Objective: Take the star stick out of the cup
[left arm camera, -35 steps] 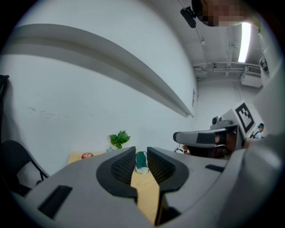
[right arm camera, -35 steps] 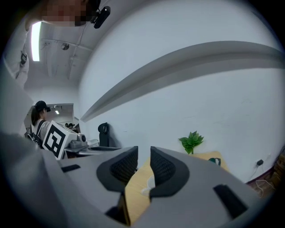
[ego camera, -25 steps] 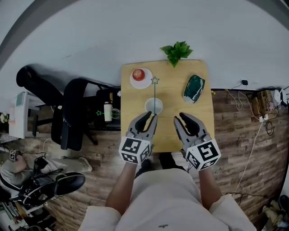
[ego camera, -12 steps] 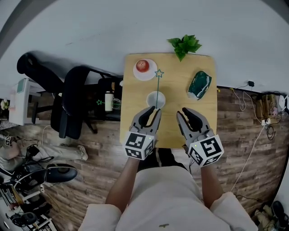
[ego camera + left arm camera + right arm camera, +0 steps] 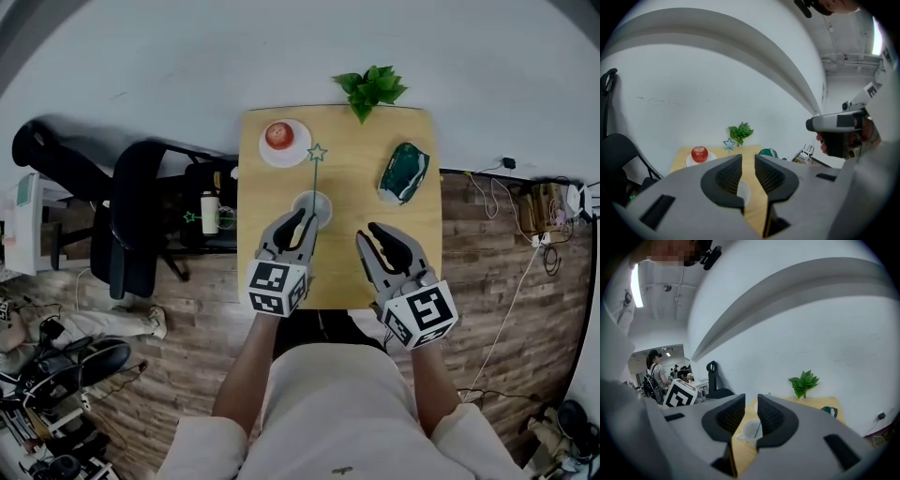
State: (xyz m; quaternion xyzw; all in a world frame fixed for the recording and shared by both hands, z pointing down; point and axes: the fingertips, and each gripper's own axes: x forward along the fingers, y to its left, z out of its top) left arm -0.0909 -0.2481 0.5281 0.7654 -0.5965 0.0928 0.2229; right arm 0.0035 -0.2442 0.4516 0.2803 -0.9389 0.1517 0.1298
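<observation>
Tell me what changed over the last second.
The left gripper moved forward toward the cup. In the head view its open jaws now reach the cup's near rim, holding nothing. The right gripper stayed back, open and empty. The star stick still stands in the cup, and nothing was grasped.

no readable text, only square marker patterns on cubes [image 5: 277, 287]

L tool [image 5: 300, 228]: jaws narrowly apart | R tool [image 5: 371, 236]: same | both pointing fwd, side by side
</observation>
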